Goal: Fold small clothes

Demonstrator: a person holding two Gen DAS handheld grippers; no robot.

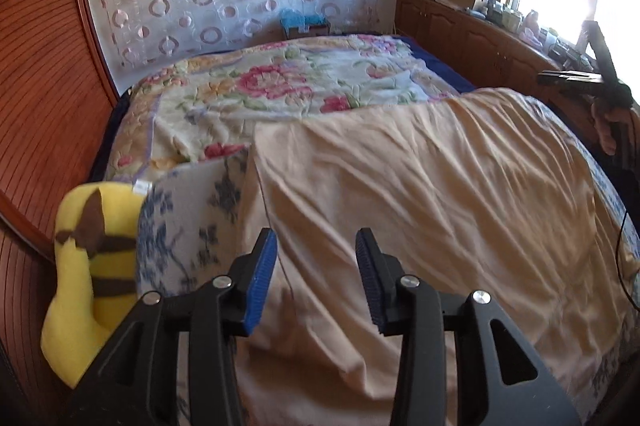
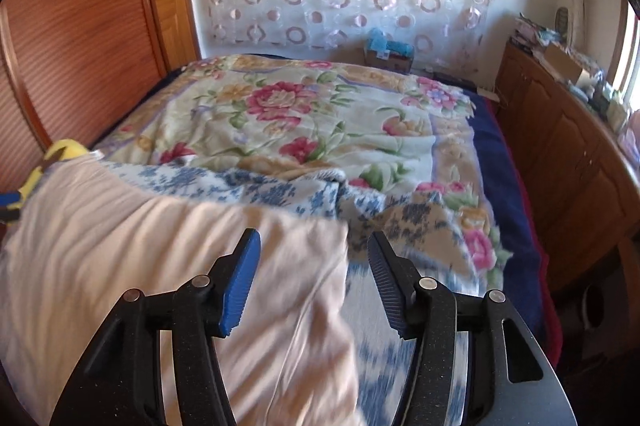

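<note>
A pale cream garment [image 1: 420, 186] lies spread and wrinkled on the bed; it also shows in the right wrist view [image 2: 160, 258]. My left gripper [image 1: 316, 246] is open and empty, hovering just above the garment's near left part. My right gripper [image 2: 314, 246] is open and empty above the garment's right edge, where it meets a blue-and-white floral blanket [image 2: 280, 190]. In the left wrist view the right gripper [image 1: 588, 78] shows at the far right, past the garment's far right corner.
A pink floral blanket [image 1: 280, 82] covers the far half of the bed. A yellow plush toy [image 1: 88, 266] sits at the bed's left edge. A wooden wardrobe [image 1: 44, 86] stands left, a cluttered wooden cabinet [image 2: 560, 130] right, below a bright window.
</note>
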